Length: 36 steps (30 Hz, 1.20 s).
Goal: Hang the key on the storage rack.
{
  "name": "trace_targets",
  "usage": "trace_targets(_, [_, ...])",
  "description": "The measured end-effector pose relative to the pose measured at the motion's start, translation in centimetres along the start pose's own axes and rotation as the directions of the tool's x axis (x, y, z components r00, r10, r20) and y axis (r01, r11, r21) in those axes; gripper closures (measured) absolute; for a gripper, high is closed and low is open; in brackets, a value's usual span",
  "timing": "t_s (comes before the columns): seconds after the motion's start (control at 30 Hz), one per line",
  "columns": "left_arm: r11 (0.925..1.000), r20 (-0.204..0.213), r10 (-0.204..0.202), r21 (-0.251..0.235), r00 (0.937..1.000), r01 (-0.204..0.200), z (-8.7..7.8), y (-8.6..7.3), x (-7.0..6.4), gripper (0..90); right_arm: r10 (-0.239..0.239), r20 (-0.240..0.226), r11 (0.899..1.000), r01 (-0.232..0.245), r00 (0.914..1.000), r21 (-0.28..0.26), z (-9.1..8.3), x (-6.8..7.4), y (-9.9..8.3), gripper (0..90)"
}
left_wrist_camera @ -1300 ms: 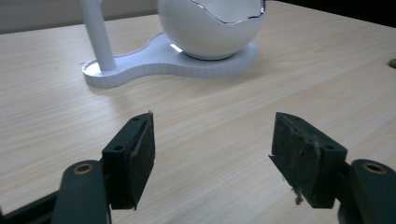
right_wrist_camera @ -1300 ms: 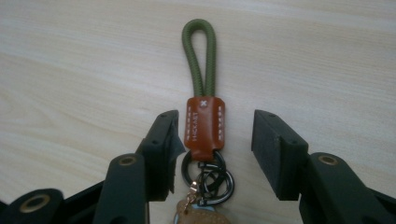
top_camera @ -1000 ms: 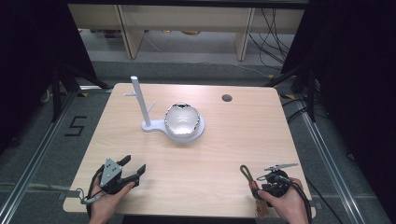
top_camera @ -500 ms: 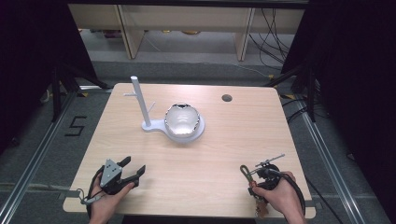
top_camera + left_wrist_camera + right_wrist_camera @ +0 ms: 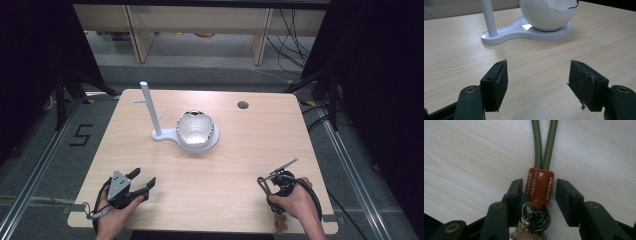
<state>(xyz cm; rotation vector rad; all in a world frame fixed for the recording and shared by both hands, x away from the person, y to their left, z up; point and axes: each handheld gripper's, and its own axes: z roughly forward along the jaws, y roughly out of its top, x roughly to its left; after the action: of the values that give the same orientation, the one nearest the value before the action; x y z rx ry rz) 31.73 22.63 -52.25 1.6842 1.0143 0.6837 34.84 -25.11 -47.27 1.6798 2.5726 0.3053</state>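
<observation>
The left gripper (image 5: 142, 182) rests low over the table (image 5: 225, 165) in the person's left hand (image 5: 112, 217), its jaws spread wide with bare wood between them. Well ahead of it stands a white stand (image 5: 524, 31) with an upright post (image 5: 150, 107) and a glossy egg-shaped bowl (image 5: 195, 128). Over to the right, the right gripper (image 5: 539, 195) straddles a brown leather tab (image 5: 539, 186) on a green cord loop (image 5: 544, 142); its jaws sit just beside the tab, gaps visible, not clamped. Metal rings (image 5: 534, 216) hang behind the tab.
</observation>
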Motion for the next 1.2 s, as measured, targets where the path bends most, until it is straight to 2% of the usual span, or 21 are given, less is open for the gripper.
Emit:
trace_targets(0.1, [1.0000, 0.001, 0.001, -0.002, 1.0000, -0.001, 0.0, 0.0, 0.0, 31.3, -0.023, 0.001, 0.999, 0.023, 0.9997, 0.033, 0.1, 0.0, 0.3, 59.6])
trace_targets(0.17, [1.0000, 0.000, 0.002, -0.002, 1.0000, -0.002, 0.0, 0.0, 0.0, 31.5, -0.023, 0.000, 1.000, 0.023, 0.9997, 0.016, 0.4, 0.1, 0.3, 60.2])
trace_targets(0.2, [1.0000, 0.002, 0.001, -0.008, 1.0000, -0.001, 0.0, 0.0, 0.0, 31.8, -0.035, 0.006, 0.998, 0.034, 0.9994, 0.050, 0.3, 0.1, 0.5, 60.7])
trace_targets(0.3, [1.0000, 0.000, 0.003, -0.001, 1.0000, -0.003, 0.0, 0.0, 0.0, 32.0, -0.041, 0.017, 0.998, 0.040, 0.9990, 0.058, 0.3, 0.3, 0.6, 62.6])
trace_targets(0.33, [1.0000, 0.001, 0.001, -0.005, 1.0000, -0.001, 0.0, 0.0, -0.1, 32.1, -0.038, 0.009, 0.997, 0.037, 0.9993, 0.066, 0.3, 0.4, 0.6, 62.9])
trace_targets(0.4, [1.0000, 0.001, 0.003, -0.002, 1.0000, -0.003, 0.0, 0.0, -0.1, 32.2, -0.006, 0.036, 0.996, 0.003, 0.9993, 0.085, 0.2, 0.8, 0.8, 63.4])
trace_targets(0.47, [1.0000, 0.001, 0.004, -0.001, 1.0000, -0.004, 0.0, 0.0, -0.1, 32.2, -0.040, 0.047, 0.995, 0.036, 0.9981, 0.088, 0.3, 0.9, 0.9, 64.6])
trace_targets(0.53, [1.0000, 0.002, 0.003, -0.002, 1.0000, -0.003, 0.0, 0.0, -0.1, 32.6, -0.029, 0.053, 0.995, 0.023, 0.9982, 0.100, 0.3, 1.1, 0.9, 65.6])
trace_targets(0.57, [1.0000, 0.003, 0.007, -0.004, 1.0000, -0.007, 0.0, 0.0, -0.1, 33.3, -0.063, 0.063, 0.994, 0.057, 0.9960, 0.091, 0.4, 1.0, 1.0, 67.0])
trace_targets(0.6, [0.9999, 0.003, 0.005, -0.010, 1.0000, -0.005, 0.0, 0.0, -0.1, 33.4, -0.069, 0.063, 0.994, 0.064, 0.9956, 0.086, 0.4, 0.9, 1.0, 67.2])
trace_targets(0.63, [0.9999, 0.009, 0.003, -0.015, 1.0000, -0.003, 0.1, 0.0, -0.1, 33.4, -0.036, 0.059, 0.995, 0.030, 0.9976, 0.097, 0.3, 1.1, 0.9, 67.6])
trace_targets(0.7, [1.0000, 0.002, 0.003, -0.005, 1.0000, -0.003, 0.0, 0.0, -0.1, 33.4, -0.005, 0.037, 0.997, 0.002, 0.9993, 0.077, 0.3, 1.1, 0.7, 68.1])
trace_targets(0.73, [1.0000, 0.002, 0.000, -0.005, 1.0000, 0.000, 0.0, 0.0, -0.1, 33.4, -0.044, 0.052, 0.998, 0.042, 0.9977, 0.045, 0.4, 0.7, 0.6, 68.2])
trace_targets(0.8, [1.0000, 0.002, 0.000, -0.006, 1.0000, 0.000, 0.0, 0.0, -0.1, 33.4, -0.026, 0.053, 0.997, 0.023, 0.9983, 0.068, 0.2, 0.8, 0.6, 68.3])
trace_targets(0.83, [1.0000, 0.002, 0.002, -0.007, 1.0000, -0.002, 0.0, 0.0, -0.2, 33.4, -0.015, 0.021, 0.998, 0.014, 0.9997, 0.059, -0.2, 0.7, 0.5, 68.4])
trace_targets(0.9, [1.0000, -0.001, 0.002, -0.005, 1.0000, -0.002, 0.0, 0.0, -0.2, 33.4, -0.010, 0.028, 0.999, 0.009, 0.9996, 0.043, -0.3, 0.7, 0.4, 68.5])
trace_targets(0.93, [1.0000, -0.001, 0.002, -0.006, 1.0000, -0.002, 0.0, 0.0, -0.2, 33.4, 0.015, 0.025, 1.000, -0.016, 0.9996, 0.022, -0.8, 0.7, 0.3, 68.6])
trace_targets(1.0, [1.0000, -0.002, 0.003, -0.005, 1.0000, -0.003, 0.0, 0.0, -0.2, 33.4, 0.022, 0.024, 1.000, -0.022, 0.9995, 0.000, -1.2, 0.7, 0.1, 68.6])
trace_targets(1.03, [1.0000, -0.002, 0.002, -0.006, 1.0000, -0.002, 0.0, 0.0, -0.2, 33.4, 0.002, 0.028, 0.999, -0.001, 0.9996, -0.037, -1.2, 0.6, -0.2, 68.7])
trace_targets(1.07, [1.0000, -0.001, 0.001, -0.007, 1.0000, -0.001, 0.0, 0.0, -0.2, 33.4, 0.038, 0.019, 0.998, -0.037, 0.9991, -0.047, -1.5, 0.9, -0.2, 68.6])
trace_targets(1.2, [1.0000, -0.001, 0.000, -0.007, 1.0000, 0.000, 0.0, 0.0, -0.2, 33.4, 0.050, 0.014, 0.996, -0.049, 0.9986, -0.075, -1.8, 1.1, -0.4, 68.7])
